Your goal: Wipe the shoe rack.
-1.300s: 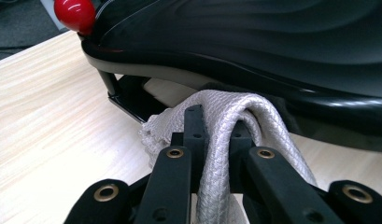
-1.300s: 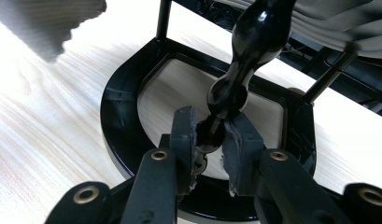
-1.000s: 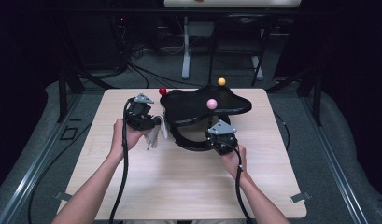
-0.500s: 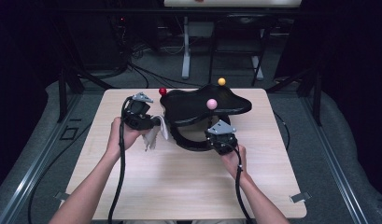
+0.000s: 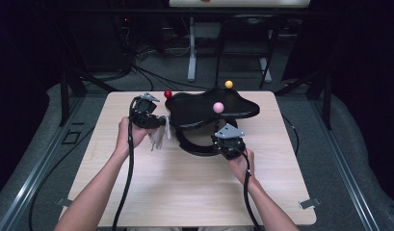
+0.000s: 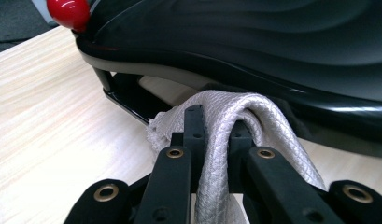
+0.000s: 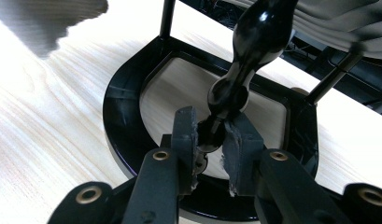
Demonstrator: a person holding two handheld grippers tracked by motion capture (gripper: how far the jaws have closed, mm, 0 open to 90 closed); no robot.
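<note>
The left tongs [image 6: 212,135] are closed on the grey cloth [image 6: 235,116], pressed under the left edge of the black stand [image 5: 211,108]. The right tongs [image 7: 212,140] clamp the stand's post [image 7: 226,93] at its near side.

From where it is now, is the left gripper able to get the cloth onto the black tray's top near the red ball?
Probably yes. The left gripper, shut on the cloth, sits at the black tray edge below the red ball; nothing blocks it.
</note>
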